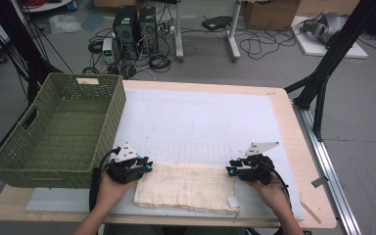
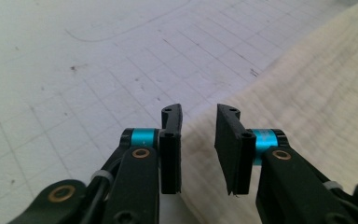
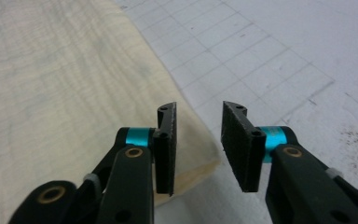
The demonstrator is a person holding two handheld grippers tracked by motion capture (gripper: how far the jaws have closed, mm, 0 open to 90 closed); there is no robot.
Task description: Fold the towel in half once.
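A cream folded cloth point(image 1: 186, 188) lies flat on the white gridded mat point(image 1: 200, 117) near the table's front edge. My left gripper point(image 1: 149, 166) hovers at the cloth's far left corner, a hand behind it. In the left gripper view this gripper point(image 2: 199, 116) stands open, with the cloth point(image 2: 307, 93) edge passing under the gap and nothing pinched. My right gripper point(image 1: 229, 170) sits at the cloth's far right corner. Seen in the right gripper view, it point(image 3: 199, 114) is open too, above the corner of the cloth point(image 3: 65, 93), pads apart from it.
A green woven basket point(image 1: 39, 171) stands at the table's left, overhanging the edge, close to my left hand. A small white tag point(image 1: 233, 201) shows at the cloth's near right corner. Beyond the table, the floor holds computers, cables and stands.
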